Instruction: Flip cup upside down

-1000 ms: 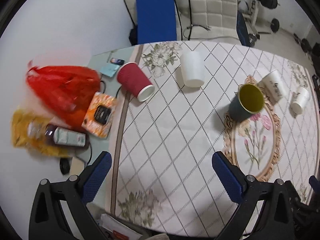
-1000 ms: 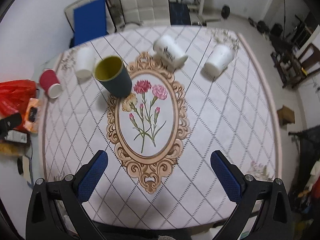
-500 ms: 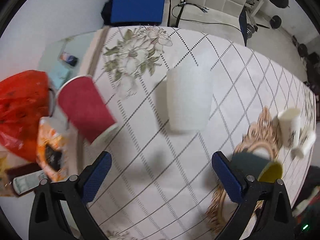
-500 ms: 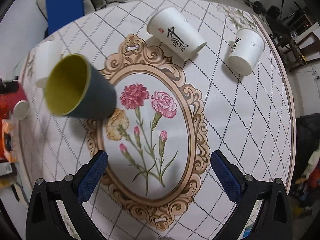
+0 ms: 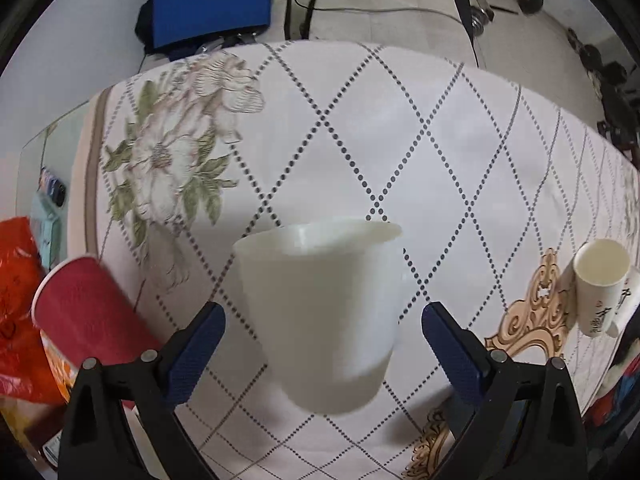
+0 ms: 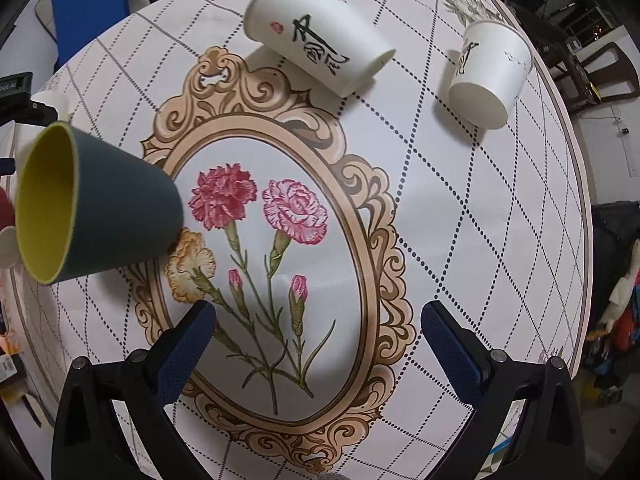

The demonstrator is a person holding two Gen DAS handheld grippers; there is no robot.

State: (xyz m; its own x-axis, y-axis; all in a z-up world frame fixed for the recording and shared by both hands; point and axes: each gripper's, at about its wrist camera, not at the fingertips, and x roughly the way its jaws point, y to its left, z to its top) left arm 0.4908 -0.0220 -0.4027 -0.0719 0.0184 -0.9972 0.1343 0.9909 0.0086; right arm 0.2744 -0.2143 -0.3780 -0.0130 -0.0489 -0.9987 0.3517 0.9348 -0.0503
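Observation:
A plain white cup (image 5: pixel 324 312) stands on the patterned tablecloth (image 5: pixel 400 128), right between the fingers of my left gripper (image 5: pixel 320 340); the blue pads (image 5: pixel 196 348) are wide apart and not touching it. My right gripper (image 6: pixel 318 340) is open and empty over the flower medallion (image 6: pixel 260 240). A dark teal cup with a yellow inside (image 6: pixel 92 204) stands at its left. A printed white paper cup (image 6: pixel 316 40) lies on its side at the back, and another (image 6: pixel 488 72) rests further right.
A red ribbed paper cup (image 5: pixel 84 316) stands at the left of the white cup, with a red plastic bag (image 5: pixel 16 300) and packets beyond it. A printed paper cup (image 5: pixel 600 288) shows at the right. A blue panel (image 5: pixel 212 0) and chairs stand behind the table.
My left gripper has moved forward and down, so the white cup now sits between its open fingers. My right gripper has moved lower and closer to the medallion. Both stayed open.

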